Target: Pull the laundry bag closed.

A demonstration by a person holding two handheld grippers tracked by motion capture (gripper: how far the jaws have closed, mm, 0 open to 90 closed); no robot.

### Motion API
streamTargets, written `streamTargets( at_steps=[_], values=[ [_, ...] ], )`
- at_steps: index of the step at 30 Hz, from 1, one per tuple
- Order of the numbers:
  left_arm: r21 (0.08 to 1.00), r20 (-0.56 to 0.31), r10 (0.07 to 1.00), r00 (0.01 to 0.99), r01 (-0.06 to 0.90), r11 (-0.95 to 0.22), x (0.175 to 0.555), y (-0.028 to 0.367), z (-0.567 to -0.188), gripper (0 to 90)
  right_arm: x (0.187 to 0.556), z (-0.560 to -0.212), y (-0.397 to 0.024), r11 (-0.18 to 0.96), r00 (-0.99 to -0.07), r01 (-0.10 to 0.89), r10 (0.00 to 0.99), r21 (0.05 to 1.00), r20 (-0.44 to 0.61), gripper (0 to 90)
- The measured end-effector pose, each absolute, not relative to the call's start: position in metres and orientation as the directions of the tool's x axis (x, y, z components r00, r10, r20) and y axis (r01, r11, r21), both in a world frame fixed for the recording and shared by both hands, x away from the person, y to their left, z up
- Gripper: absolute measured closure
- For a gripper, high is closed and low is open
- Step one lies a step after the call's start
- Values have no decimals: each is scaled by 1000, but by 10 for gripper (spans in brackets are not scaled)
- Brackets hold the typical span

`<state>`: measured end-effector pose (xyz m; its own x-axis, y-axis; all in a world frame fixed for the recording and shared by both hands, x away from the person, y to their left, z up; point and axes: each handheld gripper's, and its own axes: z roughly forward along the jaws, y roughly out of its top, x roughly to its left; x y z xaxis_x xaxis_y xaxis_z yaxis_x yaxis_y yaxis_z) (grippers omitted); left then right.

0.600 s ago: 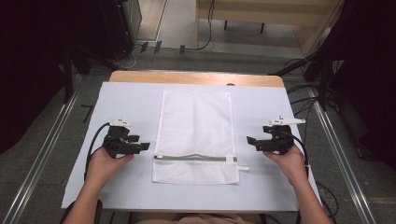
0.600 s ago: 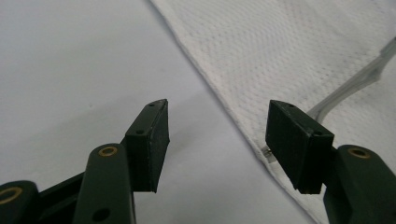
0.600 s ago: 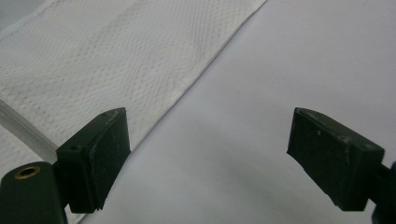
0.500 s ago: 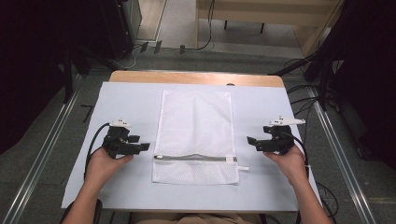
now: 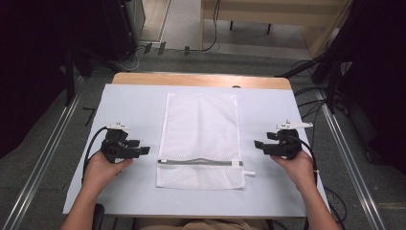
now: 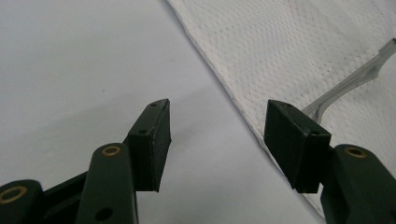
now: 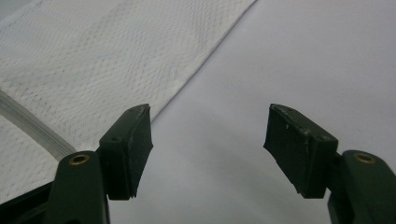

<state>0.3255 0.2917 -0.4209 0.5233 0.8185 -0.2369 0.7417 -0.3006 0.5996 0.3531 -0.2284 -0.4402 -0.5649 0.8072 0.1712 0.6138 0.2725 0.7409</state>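
Desk under pale sheet; white mesh bag flat at centre, zipper toward near edge. Left tongs just beside bag's left edge, right tongs near right edge, both spread wide, holding nothing.

Spread left gripper beside mesh bag

mesh bag cropped, zipper cut off
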Motion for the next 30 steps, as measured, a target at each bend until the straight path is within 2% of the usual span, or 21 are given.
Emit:
streamTargets(
  at_steps=[5, 21, 30],
  values=[
    [592, -229, 803, 550, 734, -333, 322, 289, -422, 417, 353, -441, -227, 274, -553, 629, 816, 728, 170, 349],
    [594, -266, 801, 536, 746, -302, 323, 291, -420, 415, 352, -439, -228, 252, -553, 647, 805, 719, 215, 444],
    [587, -258, 806, 532, 749, -307, 324, 292, -421, 412, 352, -442, -228, 264, -562, 649, 798, 714, 216, 444]
  ],
)
